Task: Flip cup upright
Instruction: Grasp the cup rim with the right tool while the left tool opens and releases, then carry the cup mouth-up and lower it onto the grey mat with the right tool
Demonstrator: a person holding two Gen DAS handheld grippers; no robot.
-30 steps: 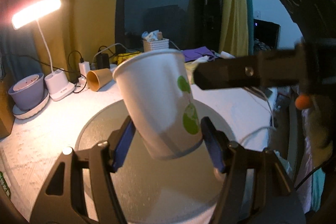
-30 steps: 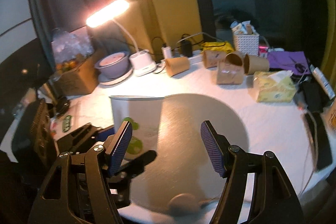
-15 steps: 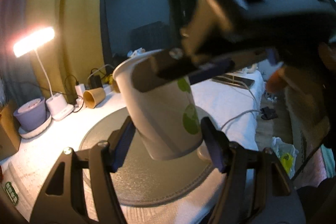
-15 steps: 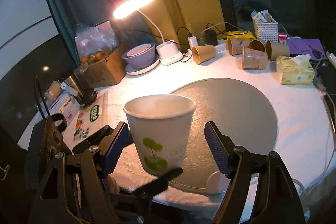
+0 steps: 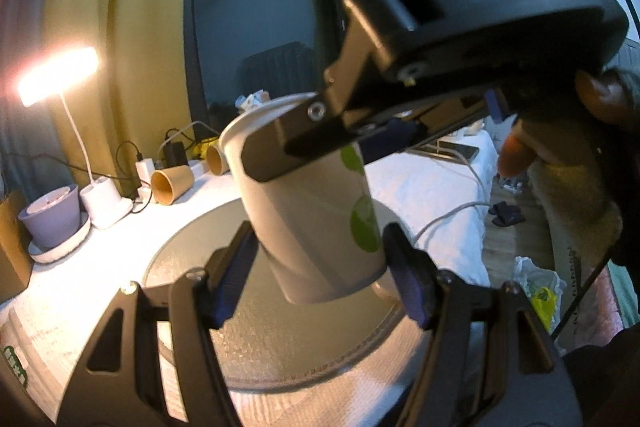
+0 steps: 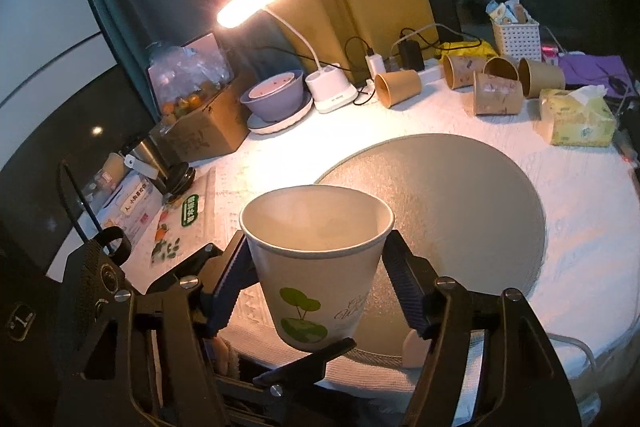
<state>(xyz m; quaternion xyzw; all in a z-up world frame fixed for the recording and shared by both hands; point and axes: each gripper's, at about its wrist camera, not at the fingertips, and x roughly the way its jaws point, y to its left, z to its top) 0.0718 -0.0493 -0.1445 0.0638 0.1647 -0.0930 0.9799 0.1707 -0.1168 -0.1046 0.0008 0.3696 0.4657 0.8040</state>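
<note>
L gripper (image 5: 316,267) clamps cup (image 5: 312,211) low, mouth up; R gripper (image 6: 320,279) reaches in level, fingers spread beside it

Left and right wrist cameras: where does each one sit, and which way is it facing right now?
Left wrist: rides on the left gripper, looking across the round grey mat toward the lamp; its own fingers flank the paper cup, with the right gripper and a hand above.
Right wrist: rides on the right gripper, looking down over the cup to the table; its own fingers and the left gripper show.
Shared: cup, mat, lamp, brown cups.
</note>
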